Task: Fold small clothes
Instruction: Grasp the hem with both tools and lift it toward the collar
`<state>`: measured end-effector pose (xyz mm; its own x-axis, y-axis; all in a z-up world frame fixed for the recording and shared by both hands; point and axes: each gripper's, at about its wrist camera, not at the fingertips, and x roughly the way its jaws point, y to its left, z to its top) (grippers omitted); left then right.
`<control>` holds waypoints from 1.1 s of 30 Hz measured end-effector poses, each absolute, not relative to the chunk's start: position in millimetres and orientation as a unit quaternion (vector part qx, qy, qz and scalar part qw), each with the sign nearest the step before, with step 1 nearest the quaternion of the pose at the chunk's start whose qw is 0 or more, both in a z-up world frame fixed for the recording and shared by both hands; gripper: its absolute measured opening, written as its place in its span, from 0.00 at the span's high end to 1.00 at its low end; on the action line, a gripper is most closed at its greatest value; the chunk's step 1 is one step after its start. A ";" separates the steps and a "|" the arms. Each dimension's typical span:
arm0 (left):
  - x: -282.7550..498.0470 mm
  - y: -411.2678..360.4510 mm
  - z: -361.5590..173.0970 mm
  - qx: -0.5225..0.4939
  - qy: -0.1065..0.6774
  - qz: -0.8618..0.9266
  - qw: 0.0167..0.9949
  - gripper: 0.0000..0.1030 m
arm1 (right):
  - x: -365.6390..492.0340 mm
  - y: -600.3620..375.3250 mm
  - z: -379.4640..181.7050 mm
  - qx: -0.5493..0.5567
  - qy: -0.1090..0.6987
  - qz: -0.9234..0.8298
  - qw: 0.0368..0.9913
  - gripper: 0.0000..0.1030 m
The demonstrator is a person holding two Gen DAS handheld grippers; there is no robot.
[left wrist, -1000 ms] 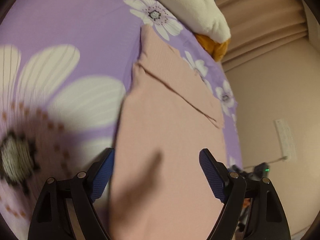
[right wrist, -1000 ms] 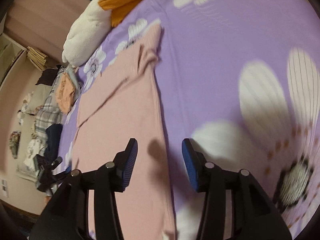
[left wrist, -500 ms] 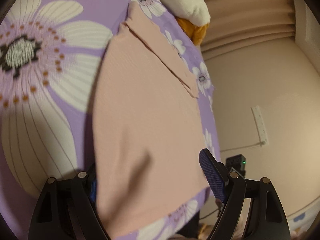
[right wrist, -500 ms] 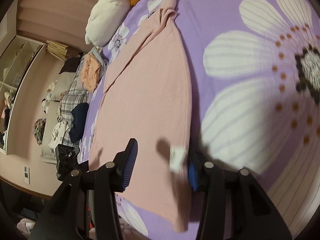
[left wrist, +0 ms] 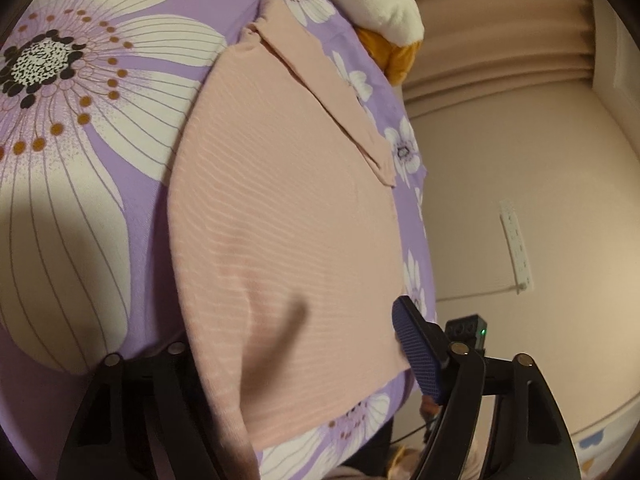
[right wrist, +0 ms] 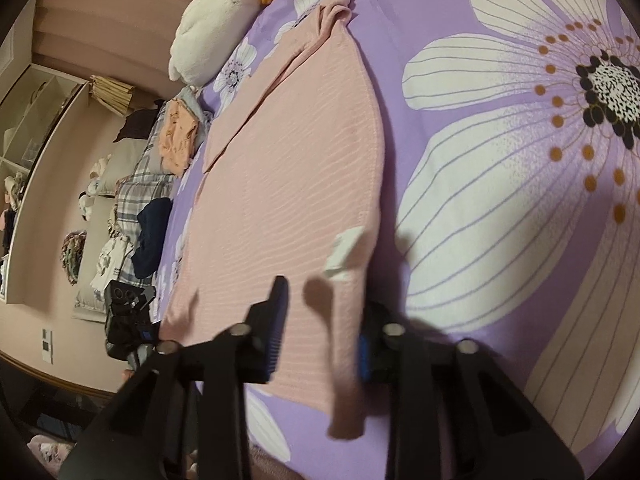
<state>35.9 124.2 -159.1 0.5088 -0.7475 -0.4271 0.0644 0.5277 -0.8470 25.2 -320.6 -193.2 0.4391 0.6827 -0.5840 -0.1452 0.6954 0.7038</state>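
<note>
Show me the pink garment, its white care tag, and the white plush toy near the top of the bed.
pink garment [left wrist: 288, 220], left wrist view, middle of the ribbed body.
white care tag [right wrist: 343, 250], right wrist view, centre of the tag by the side seam.
white plush toy [right wrist: 212, 32], right wrist view, its white body.

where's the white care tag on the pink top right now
In the right wrist view, the white tag lies on the pink top near its right edge, just ahead of the right gripper and beside the purple floral bedsheet.
</note>
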 end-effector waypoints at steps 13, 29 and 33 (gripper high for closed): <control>33.0 141.3 -171.5 -0.418 0.444 -0.208 0.765 0.95 | 17.9 -316.0 -184.5 0.281 0.435 0.264 0.814 0.94; 20.0 126.0 -91.6 -0.367 0.338 -0.293 0.816 1.00 | 4.9 -302.4 -105.2 0.268 0.310 0.328 0.851 0.96; 12.5 121.9 -71.5 -0.345 0.312 -0.308 0.830 1.00 | -2.6 -303.1 -89.7 0.261 0.284 0.335 0.860 0.96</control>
<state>12.5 121.9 -71.5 0.6152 -0.7267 -0.3058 0.2950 0.5719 -0.7655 -2.6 -303.1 -89.7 0.6146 0.7243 -0.3126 -0.4276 0.6388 0.6396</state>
